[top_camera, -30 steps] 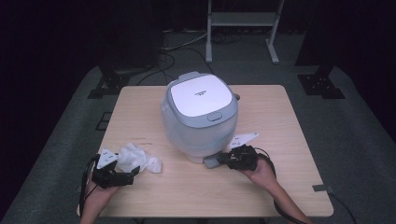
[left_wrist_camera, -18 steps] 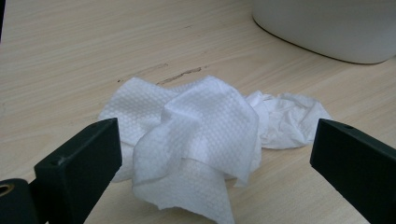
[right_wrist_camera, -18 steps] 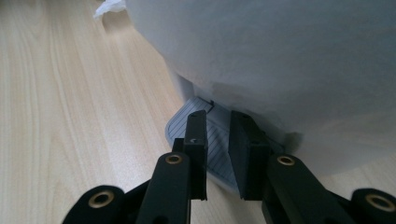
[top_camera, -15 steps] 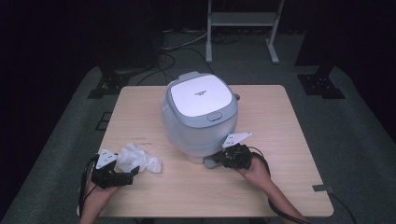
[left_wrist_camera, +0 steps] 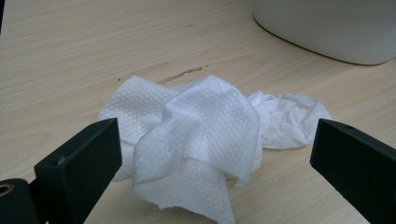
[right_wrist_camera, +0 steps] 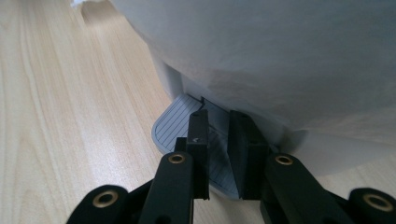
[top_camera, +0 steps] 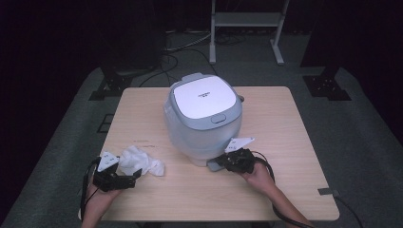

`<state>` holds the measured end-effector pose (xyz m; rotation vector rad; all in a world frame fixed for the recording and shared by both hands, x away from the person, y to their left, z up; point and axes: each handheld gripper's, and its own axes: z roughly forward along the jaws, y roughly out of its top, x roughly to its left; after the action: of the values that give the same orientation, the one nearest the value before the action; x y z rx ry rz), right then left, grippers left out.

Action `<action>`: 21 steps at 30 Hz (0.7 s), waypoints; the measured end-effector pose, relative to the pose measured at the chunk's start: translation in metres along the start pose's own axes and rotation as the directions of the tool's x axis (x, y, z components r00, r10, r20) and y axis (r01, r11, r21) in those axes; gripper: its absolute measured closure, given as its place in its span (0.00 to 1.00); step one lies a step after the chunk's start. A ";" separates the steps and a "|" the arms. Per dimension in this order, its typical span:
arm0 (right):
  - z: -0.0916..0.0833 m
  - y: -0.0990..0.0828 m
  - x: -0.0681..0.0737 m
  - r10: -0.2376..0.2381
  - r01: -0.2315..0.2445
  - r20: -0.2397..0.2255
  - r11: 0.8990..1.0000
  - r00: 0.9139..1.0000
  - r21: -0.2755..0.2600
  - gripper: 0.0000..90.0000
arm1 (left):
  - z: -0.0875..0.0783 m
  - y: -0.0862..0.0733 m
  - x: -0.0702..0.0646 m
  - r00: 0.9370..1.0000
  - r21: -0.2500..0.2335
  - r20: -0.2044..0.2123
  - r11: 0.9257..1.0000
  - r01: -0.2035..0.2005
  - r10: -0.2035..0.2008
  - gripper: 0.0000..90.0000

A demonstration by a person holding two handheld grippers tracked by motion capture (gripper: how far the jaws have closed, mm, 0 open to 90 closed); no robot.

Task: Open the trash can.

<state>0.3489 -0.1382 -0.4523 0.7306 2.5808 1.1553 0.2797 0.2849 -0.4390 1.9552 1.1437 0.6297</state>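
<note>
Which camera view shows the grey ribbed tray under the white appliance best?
The right gripper view: the grey ribbed tray lies close, ridges clear, beside the right gripper. In the high view it is a small sliver.

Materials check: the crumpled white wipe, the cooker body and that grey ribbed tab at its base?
Crumpled white wipe: looks like embossed paper towel or nonwoven cloth, matte, with a dotted texture and soft creases. Rice cooker: seems moulded plastic, smooth with a slight sheen; the lid panel is whiter than the pale grey body. Grey ribbed tab: probably plastic too, matte, with fine parallel grooves. Table: light wood grain, perhaps laminate.
</note>
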 end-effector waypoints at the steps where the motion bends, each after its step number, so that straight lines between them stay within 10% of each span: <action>1: 0.000 0.000 0.000 0.000 0.000 0.000 1.000 1.000 0.000 0.87 | 0.000 0.000 0.000 1.000 0.000 0.000 1.000 0.000 0.000 0.01; 21: 0.010 -0.010 0.011 -0.062 0.060 0.062 0.998 0.996 0.025 0.90 | 0.003 0.000 0.001 1.000 0.021 0.000 1.000 -0.001 0.001 0.02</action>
<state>0.3394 -0.1317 -0.4661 0.6768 2.5501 1.0686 0.2822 0.2842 -0.4410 1.9730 1.1539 0.6206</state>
